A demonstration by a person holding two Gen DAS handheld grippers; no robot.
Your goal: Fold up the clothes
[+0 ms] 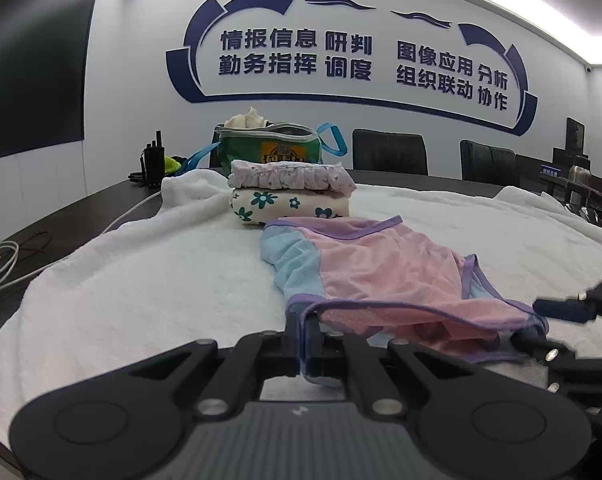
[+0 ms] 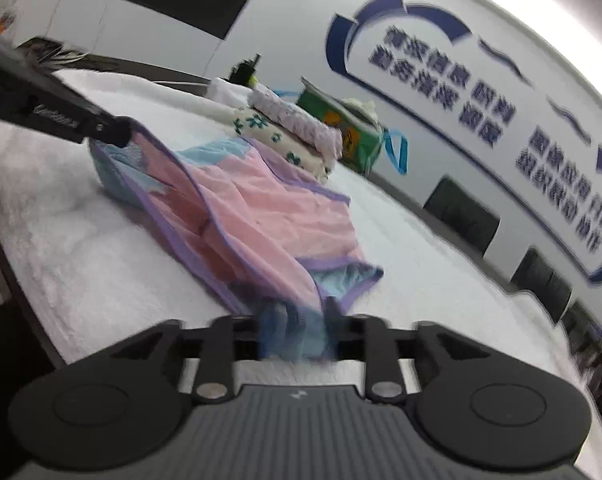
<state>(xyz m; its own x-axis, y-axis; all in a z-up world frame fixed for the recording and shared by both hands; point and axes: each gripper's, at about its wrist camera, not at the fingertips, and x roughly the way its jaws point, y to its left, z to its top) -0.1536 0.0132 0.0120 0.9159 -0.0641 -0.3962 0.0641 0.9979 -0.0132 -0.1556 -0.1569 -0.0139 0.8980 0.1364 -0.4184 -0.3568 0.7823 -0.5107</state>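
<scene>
A pink and light-blue garment with purple trim (image 1: 385, 276) lies on a white towel (image 1: 149, 292). My left gripper (image 1: 306, 332) is shut on its near purple edge. My right gripper (image 2: 291, 320) is shut on the garment's other near corner (image 2: 261, 216); this view is blurred. Each gripper shows in the other's view: the right one at the right edge (image 1: 541, 340), the left one at the upper left (image 2: 113, 132). The near hem hangs lifted between them.
Two folded garments are stacked behind: a floral one (image 1: 289, 204) under a pale lilac one (image 1: 289, 176). A green bag (image 1: 269, 144) with blue straps stands behind them. Radios (image 1: 153, 160) and cables (image 1: 5, 264) lie at the left. Black chairs (image 1: 389, 152) line the wall.
</scene>
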